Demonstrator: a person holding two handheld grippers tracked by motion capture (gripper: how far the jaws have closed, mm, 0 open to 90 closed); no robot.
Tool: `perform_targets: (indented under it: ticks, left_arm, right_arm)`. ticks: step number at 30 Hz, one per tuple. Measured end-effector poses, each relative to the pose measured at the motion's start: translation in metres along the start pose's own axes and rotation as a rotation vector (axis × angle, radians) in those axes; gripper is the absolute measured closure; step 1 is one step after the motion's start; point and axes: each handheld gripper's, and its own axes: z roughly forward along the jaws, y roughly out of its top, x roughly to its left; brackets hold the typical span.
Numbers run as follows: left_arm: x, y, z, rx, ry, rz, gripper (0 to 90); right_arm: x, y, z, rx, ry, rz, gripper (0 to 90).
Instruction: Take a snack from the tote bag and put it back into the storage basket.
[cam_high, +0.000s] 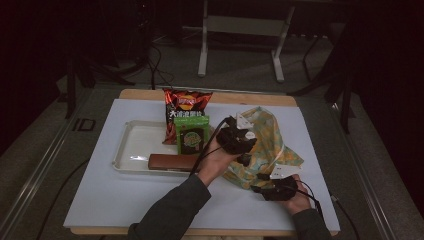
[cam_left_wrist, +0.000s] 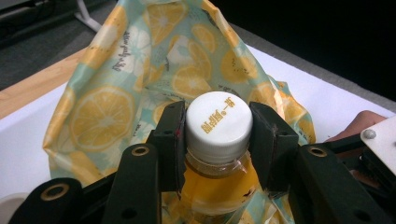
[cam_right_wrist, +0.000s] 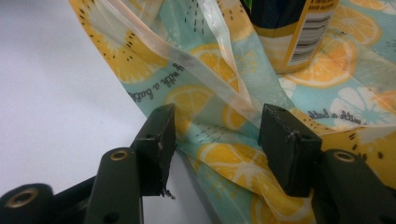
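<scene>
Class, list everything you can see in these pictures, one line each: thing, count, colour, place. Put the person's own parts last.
Bottle: one, white cap, amber liquid, clamped at the cap over the bag.
Lemon-print bag: one, teal and yellow, right half of the table.
Tray: one, white, left of centre.
Crisp packet: one, red and black, at the tray's far right corner.
Green packet: one, green, in front of the crisp packet.
Brown bar: one, brown, on the tray's near edge.
Table: one, white top, wooden rim.
Left gripper: one, black, shut on the bottle cap.
Right gripper: one, black, jaws open astride the bag's edge.
Forearms: two, dark sleeves, bottom of the high view.
</scene>
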Motion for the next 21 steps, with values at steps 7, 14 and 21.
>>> perform_targets:
  ticks: [7, 14, 21]
  left_arm:
    - [0.01, -0.001, -0.002, 0.007, -0.07, 0.074, 54.4]
    - [0.027, -0.003, -0.004, -0.022, -0.175, 0.152, 50.9]
    - [0.04, -0.009, 0.0, -0.029, -0.27, 0.2, 51.7]
  right_arm:
    - [0.0, 0.0, 0.0, 0.0, 0.001, 0.0, 45.7]
    - [0.0, 0.0, 0.0, 0.0, 0.001, 0.001, 45.7]
    - [0.0, 0.0, 0.0, 0.0, 0.002, 0.001, 45.7]
